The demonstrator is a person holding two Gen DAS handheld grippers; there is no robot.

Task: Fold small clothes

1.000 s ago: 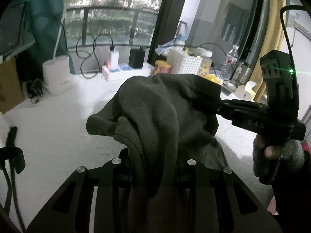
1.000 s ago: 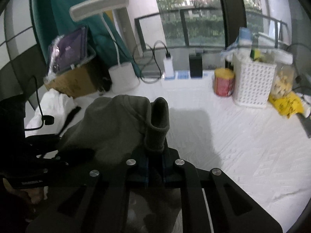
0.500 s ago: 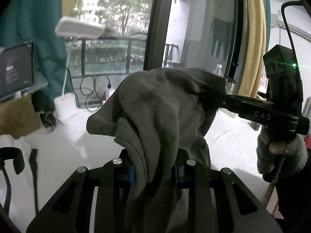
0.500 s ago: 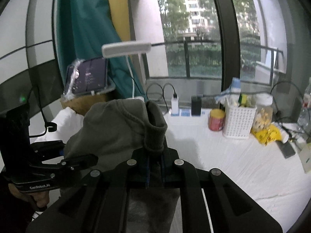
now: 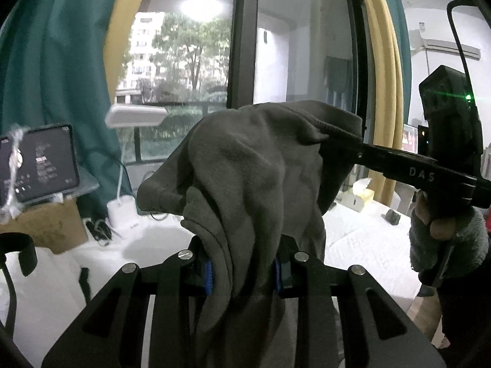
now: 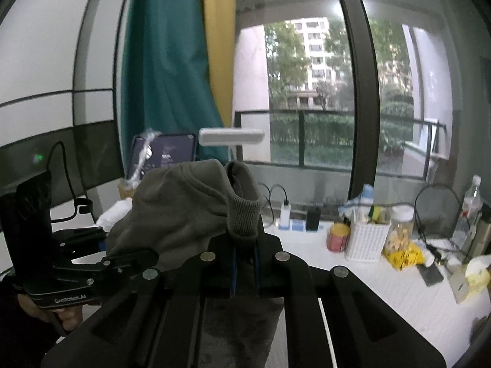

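Left wrist view, lower centre: left hand-held gripper pinching a thick bunch of the grey garment, cloth spilling over and down between its fingers. Right of frame: right hand-held gripper clamped on the garment's far hem. Garment strung between both, clear of the white counter, long axis running lower centre to centre right. Both equally near, each already gripping. Right wrist view: right hand-held gripper nipping a ribbed cuff, unseen in the other view; left one at lower left, partly hidden by cloth.
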